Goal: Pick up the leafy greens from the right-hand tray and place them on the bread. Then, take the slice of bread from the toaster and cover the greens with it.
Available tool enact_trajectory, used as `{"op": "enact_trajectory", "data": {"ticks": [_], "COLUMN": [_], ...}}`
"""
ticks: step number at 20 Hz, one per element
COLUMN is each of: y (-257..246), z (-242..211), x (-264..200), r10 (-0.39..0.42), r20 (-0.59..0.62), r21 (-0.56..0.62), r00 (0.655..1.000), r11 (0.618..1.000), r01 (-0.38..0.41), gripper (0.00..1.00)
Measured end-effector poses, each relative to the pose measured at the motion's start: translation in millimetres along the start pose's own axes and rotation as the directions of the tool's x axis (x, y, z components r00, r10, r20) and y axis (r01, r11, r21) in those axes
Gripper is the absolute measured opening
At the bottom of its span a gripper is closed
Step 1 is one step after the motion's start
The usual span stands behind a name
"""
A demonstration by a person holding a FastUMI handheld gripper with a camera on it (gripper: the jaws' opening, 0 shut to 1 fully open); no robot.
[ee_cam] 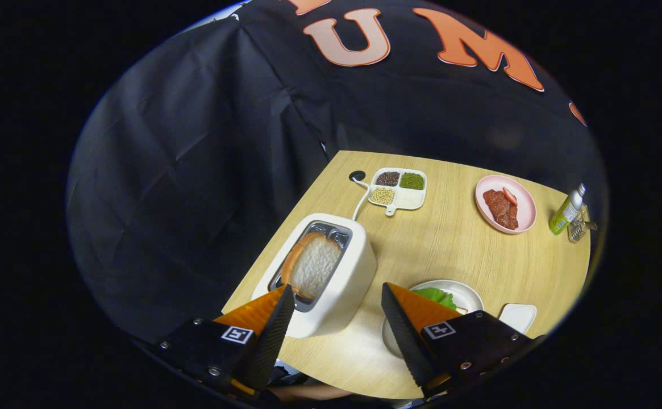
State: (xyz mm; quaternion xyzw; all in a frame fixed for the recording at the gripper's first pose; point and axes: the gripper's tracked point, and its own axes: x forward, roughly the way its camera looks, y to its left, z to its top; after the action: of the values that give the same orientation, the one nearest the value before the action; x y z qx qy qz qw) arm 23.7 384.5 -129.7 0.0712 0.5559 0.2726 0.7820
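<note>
A white toaster [339,284] stands on the wooden table [438,250], just ahead of and between my fingers. A slice of bread [313,264] sticks up out of its slot, close above my left fingertip [277,309]. My gripper [336,295] is open and nothing is between its fingers. Behind my right finger [416,318] lies a white plate [467,292] with leafy greens [438,295] on it; a pale sliver under the greens may be bread, but the finger hides most of the plate.
Beyond the toaster sits a white divided dish [399,190] of beans, with a cable [359,201] running to a black port [357,175]. A pink plate [506,203] holds meat. A green bottle [566,211] and glass holder [579,230] stand far right. A small white tray [517,317] lies beside the plate.
</note>
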Motion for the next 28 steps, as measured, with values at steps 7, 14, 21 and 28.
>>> {"op": "enact_trajectory", "data": {"ticks": [7, 14, 21, 28], "y": [33, 35, 24, 19], "z": [21, 11, 5, 8], "x": [35, 69, 77, 57], "r10": [-0.010, -0.060, -0.084, -0.039], "r20": [-0.048, -0.119, -0.128, -0.074], "r21": [0.051, 0.034, 0.048, 0.053], "r00": [0.999, 0.991, 0.988, 0.996], "r11": [0.999, 0.997, 0.995, 0.998], "r01": [0.012, 0.065, 0.091, 0.043], "gripper": [0.85, 0.71, 0.41, 0.11]}}
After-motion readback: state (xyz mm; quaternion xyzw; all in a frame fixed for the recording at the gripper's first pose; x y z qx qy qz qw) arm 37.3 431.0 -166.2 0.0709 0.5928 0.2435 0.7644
